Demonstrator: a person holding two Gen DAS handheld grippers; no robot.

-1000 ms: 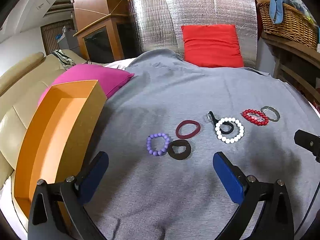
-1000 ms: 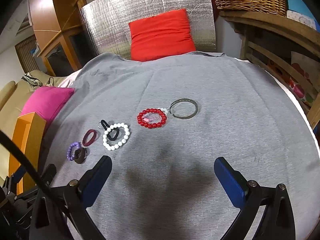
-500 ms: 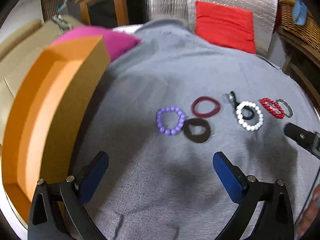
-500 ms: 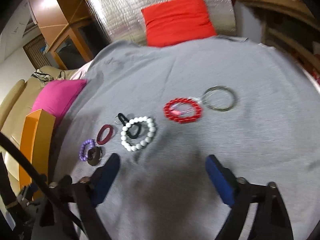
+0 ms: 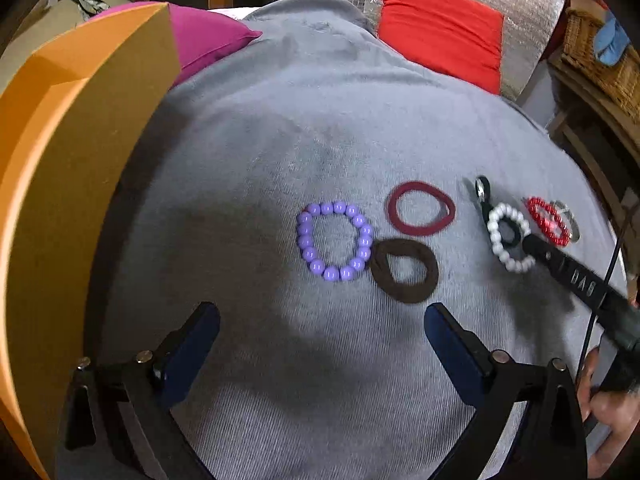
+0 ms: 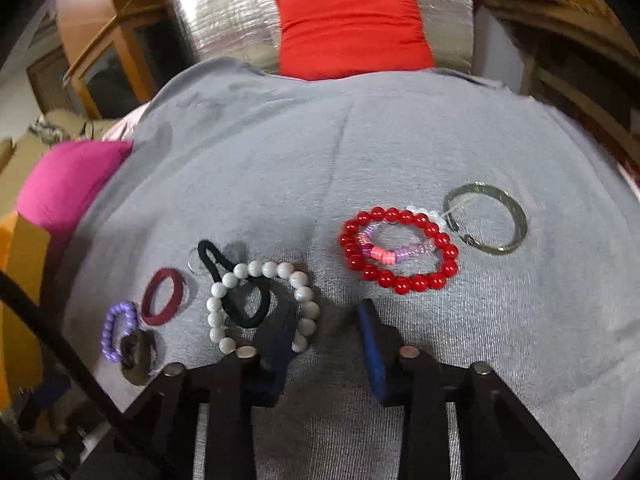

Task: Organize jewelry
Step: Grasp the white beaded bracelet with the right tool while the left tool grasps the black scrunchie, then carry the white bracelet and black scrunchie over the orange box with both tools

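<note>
Nearer right gripper, lettering unreadable

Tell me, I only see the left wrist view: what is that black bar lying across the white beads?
Observer: That is the right hand-held gripper. Its jaws have just been closing. One finger is inside the white bead bracelet and the other is outside, so the beads sit between them, not yet pinched.
Visitor: Is anything inside the red beads?
Observer: Yes. A smaller pink, purple and clear bead bracelet lies inside the red bead bracelet.
Visitor: And the grey thing beyond it?
Observer: A thin grey metal ring, lying flat on the grey cloth beside the red one.
</note>
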